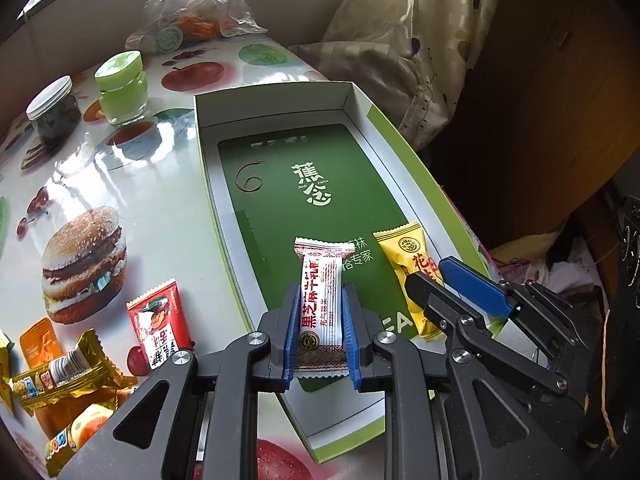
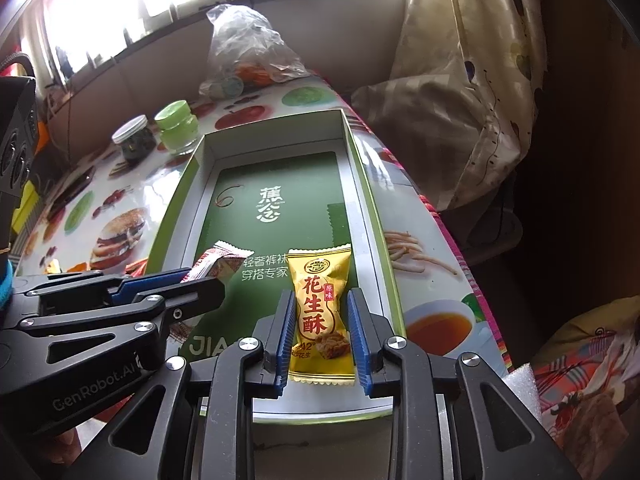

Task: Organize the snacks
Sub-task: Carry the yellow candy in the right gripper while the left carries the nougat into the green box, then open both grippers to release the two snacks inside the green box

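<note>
A green-lined cardboard box [image 1: 276, 116] lies open on the table; it also shows in the right wrist view [image 2: 272, 132]. My left gripper [image 1: 320, 300] is shut on a white and red snack packet [image 1: 320, 300], held over the box's near end. My right gripper [image 2: 322, 304] is shut on a yellow peanut-crisp packet [image 2: 322, 304], held beside it over the box. The right gripper [image 1: 440, 276] shows in the left wrist view with the yellow packet [image 1: 408, 252]. The left gripper [image 2: 200, 276] and the white packet [image 2: 218, 262] show in the right wrist view.
Loose snacks lie on the table left of the box: a red packet [image 1: 160, 328], a gold bar [image 1: 64, 376], orange packets [image 1: 40, 340]. Two jars [image 1: 122, 88] [image 1: 54, 112] and a plastic bag [image 1: 196, 4] stand at the back. Bedding [image 1: 420, 40] is at the right.
</note>
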The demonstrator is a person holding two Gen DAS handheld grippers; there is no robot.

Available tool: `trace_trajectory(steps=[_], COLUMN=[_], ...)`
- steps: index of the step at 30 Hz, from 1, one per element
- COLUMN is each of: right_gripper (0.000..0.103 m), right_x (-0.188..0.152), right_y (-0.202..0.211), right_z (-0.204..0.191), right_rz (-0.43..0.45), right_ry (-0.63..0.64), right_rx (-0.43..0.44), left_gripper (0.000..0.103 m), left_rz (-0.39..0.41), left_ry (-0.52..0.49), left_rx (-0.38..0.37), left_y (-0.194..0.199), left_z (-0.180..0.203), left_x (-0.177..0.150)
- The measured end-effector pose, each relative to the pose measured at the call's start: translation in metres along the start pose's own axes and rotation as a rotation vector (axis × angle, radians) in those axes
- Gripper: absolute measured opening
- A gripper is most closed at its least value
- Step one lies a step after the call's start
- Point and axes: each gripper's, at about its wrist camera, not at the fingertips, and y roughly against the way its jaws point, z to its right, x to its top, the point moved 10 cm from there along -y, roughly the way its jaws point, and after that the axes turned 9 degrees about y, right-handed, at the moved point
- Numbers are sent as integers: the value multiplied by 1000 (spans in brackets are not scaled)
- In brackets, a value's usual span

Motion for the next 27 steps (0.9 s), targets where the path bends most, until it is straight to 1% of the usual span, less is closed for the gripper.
trace_trajectory(steps=[9,11,13,15,19,27], right_gripper=[32,33,38,41,45,45], right_x=[-1,-1,-1,-2,-2,-1], right_y=[5,6,8,10,15,34], right_z=[2,1,-1,-2,-3,-2], right_rz=[6,7,9,13,19,44], right_ry=[-1,3,7,14,18,5], right_rx=[-2,-5,3,-1,-18,-31], left_gripper=[23,27,41,52,52,52], left_rz=[6,15,19,33,45,94], left_ry=[5,7,6,-5,0,4], left_rx=[-14,-21,-46,-32,-34,-28], left_y=[6,9,14,19,26,51], left_z=[-1,-1,2,4,4,0], left_x=[0,1,1,1,0,-2])
